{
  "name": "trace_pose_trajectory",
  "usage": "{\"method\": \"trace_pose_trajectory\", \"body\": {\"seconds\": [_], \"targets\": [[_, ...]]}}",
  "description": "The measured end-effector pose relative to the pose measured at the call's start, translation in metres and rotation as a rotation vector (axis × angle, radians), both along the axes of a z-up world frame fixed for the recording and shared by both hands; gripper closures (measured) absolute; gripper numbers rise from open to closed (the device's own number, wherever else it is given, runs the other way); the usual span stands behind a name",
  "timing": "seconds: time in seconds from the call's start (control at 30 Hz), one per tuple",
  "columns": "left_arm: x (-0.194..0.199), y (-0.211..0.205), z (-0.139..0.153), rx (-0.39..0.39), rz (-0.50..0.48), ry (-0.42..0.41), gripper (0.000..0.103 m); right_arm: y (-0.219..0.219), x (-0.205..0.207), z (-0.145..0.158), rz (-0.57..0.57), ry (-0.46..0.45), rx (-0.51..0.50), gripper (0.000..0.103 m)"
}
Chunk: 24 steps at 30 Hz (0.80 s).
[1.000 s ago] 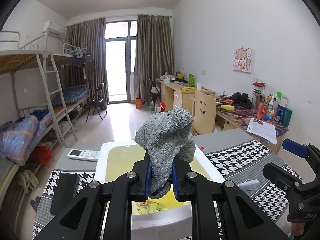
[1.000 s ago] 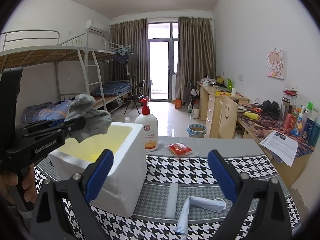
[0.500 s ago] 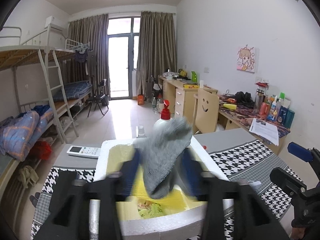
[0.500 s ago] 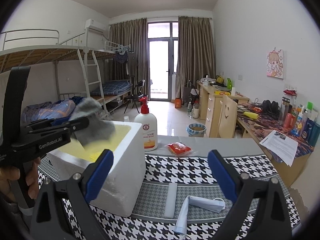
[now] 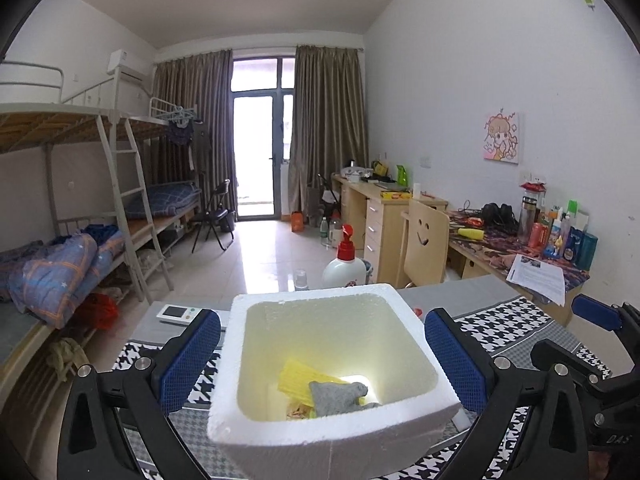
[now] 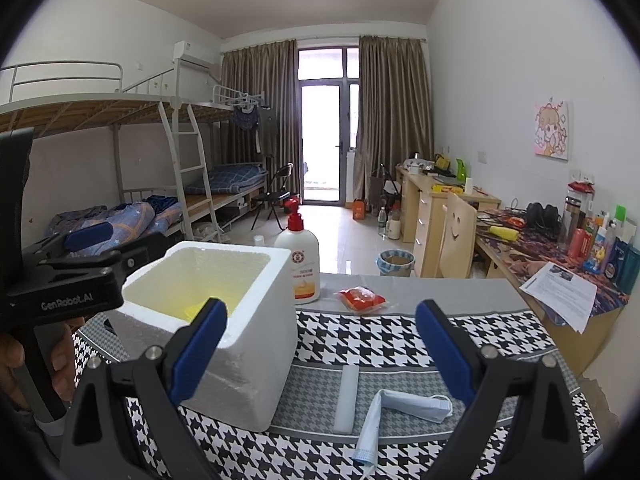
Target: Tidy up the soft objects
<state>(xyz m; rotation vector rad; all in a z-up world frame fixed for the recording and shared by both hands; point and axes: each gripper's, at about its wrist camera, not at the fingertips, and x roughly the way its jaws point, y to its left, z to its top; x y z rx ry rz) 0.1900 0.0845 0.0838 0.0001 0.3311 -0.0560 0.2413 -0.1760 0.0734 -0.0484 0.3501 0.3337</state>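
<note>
A white foam box (image 5: 320, 432) stands on the houndstooth tablecloth; it also shows in the right wrist view (image 6: 240, 344). A grey sock (image 5: 338, 396) lies in its bottom on a yellow cloth (image 5: 298, 378). My left gripper (image 5: 322, 354) is open and empty, held above the box. My right gripper (image 6: 320, 348) is open and empty, over the table to the right of the box. A folded light-blue face mask (image 6: 404, 408) lies on the cloth below the right gripper.
A white pump bottle (image 6: 298, 260) stands behind the box, with a red packet (image 6: 362, 298) beside it. A pale strip (image 6: 346, 398) lies next to the mask. A white remote (image 5: 178, 314) lies at the table's far left. A paper sheet (image 6: 564, 292) hangs over the right edge.
My left gripper opened and let go of the grey sock, which dropped into the foam box. The right gripper stayed open and hardly moved.
</note>
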Motion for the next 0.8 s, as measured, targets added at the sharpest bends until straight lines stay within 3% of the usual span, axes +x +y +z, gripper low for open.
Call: {"method": "trace_pose_trajectory", "body": {"seconds": [0.3, 0.8], "targets": [[-0.039, 0.009, 0.005, -0.025, 0.053, -0.028, 0.001, 0.001, -0.029, 0.002, 0.024, -0.019, 0.012, 0.006], [-0.101, -0.003, 0.006, 0.003, 0.066, -0.072, 0.001, -0.007, -0.083, 0.003, 0.046, -0.070, 0.026, 0.006]]}}
